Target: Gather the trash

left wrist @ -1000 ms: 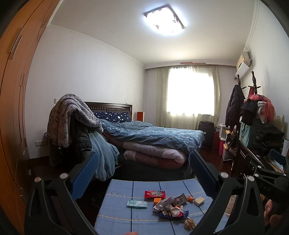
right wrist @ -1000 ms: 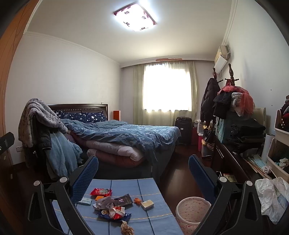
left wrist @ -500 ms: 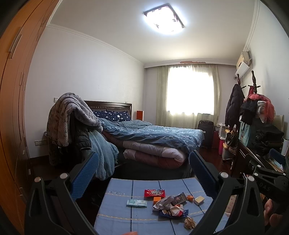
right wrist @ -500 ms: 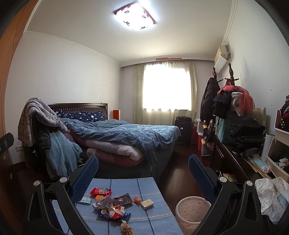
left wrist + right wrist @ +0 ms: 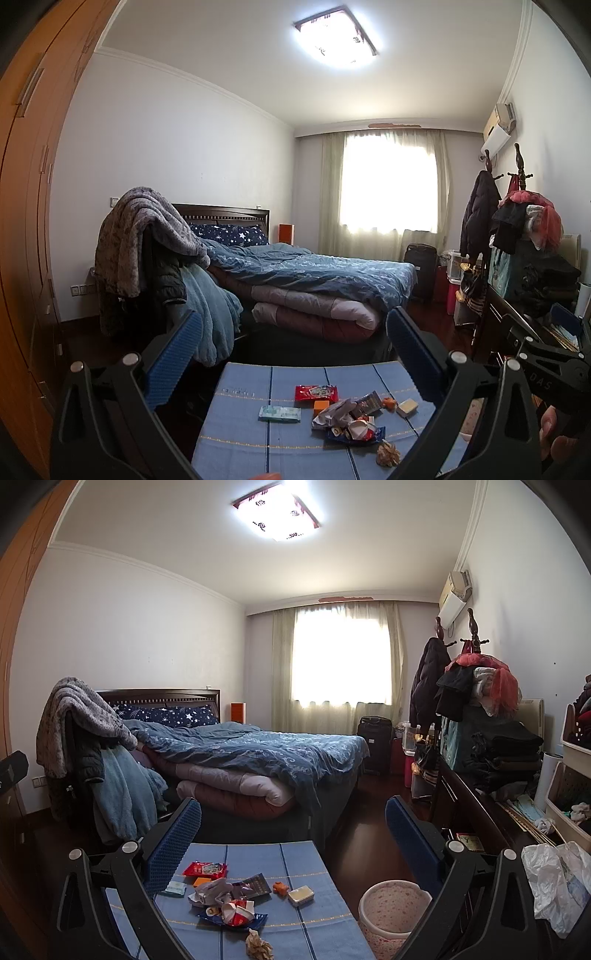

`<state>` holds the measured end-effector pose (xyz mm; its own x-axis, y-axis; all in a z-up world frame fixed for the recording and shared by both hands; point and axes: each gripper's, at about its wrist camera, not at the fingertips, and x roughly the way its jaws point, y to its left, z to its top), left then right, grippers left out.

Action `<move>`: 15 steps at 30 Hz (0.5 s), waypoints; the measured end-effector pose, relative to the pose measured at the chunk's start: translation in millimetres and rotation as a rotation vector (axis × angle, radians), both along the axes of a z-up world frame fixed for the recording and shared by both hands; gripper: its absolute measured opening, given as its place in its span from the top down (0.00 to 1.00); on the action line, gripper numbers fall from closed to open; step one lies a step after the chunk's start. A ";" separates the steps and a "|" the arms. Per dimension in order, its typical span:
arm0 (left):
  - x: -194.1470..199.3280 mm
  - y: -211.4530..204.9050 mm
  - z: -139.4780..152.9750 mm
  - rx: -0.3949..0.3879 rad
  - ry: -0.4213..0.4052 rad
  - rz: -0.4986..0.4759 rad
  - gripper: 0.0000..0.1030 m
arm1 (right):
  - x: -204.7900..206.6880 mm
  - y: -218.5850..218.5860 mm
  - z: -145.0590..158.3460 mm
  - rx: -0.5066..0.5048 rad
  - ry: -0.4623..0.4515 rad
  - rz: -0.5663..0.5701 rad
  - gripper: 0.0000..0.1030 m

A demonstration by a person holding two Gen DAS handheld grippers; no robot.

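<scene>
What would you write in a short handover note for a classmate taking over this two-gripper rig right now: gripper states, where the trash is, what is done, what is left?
Left gripper: open, empty, held above the table.
Right gripper: open, empty, same height.
Trash lies on the blue striped tablecloth: red snack packet, pale green tissue pack, heap of crumpled wrappers, dark foil sachet, small orange piece, crumpled tan paper ball, small flat cream tin.
Pink dotted round waste basket stands on the floor right of the table.
Done: nothing collected yet, by the look of it.
Left: pick up each piece and drop it in the basket.
</scene>
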<state>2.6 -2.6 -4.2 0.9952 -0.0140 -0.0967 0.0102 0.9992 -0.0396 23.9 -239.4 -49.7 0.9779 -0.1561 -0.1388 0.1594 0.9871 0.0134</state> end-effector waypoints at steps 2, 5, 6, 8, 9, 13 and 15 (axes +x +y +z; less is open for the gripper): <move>0.4 0.5 -0.3 -0.002 0.001 -0.001 0.03 | -0.6 -0.6 0.0 0.000 0.001 0.001 0.03; -0.1 0.0 -1.8 -0.002 0.003 -0.001 0.03 | 0.4 0.4 0.0 0.000 0.001 0.000 0.03; -0.8 -0.2 -2.7 -0.003 0.004 -0.001 0.03 | 0.2 0.2 0.0 0.000 0.003 0.001 0.03; -0.8 -0.1 -5.4 -0.003 0.008 0.001 0.03 | -0.6 -0.6 0.0 0.000 0.005 -0.001 0.03; 0.5 0.2 -9.0 -0.004 0.011 0.003 0.03 | 0.0 -0.1 -0.1 0.001 0.004 -0.002 0.03; 13.7 -0.2 -23.6 -0.007 0.052 0.018 0.03 | 1.2 -3.6 -6.9 0.005 0.013 -0.005 0.03; 31.7 0.9 -36.7 -0.001 0.109 0.027 0.03 | 7.3 -6.6 -16.9 0.011 0.034 -0.010 0.03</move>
